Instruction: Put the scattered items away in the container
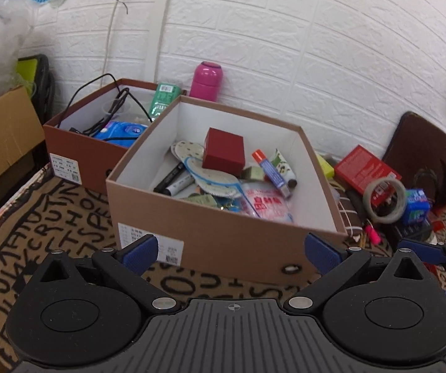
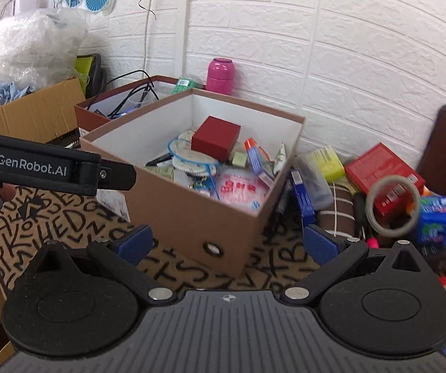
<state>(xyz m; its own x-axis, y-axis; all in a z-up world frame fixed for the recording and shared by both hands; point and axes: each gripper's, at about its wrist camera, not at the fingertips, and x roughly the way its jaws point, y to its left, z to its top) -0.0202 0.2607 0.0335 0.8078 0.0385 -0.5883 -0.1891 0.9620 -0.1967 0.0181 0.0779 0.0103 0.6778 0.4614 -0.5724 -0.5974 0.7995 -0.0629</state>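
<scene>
Box [image 1: 210, 233] sits beyond left gripper [image 1: 230, 253] and right gripper [image 2: 227, 244], both spread wide, holding nothing.

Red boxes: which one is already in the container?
The small dark-red cube box, sitting atop the clutter inside the tan container. The flat red box still lies outside, right of it.
</scene>
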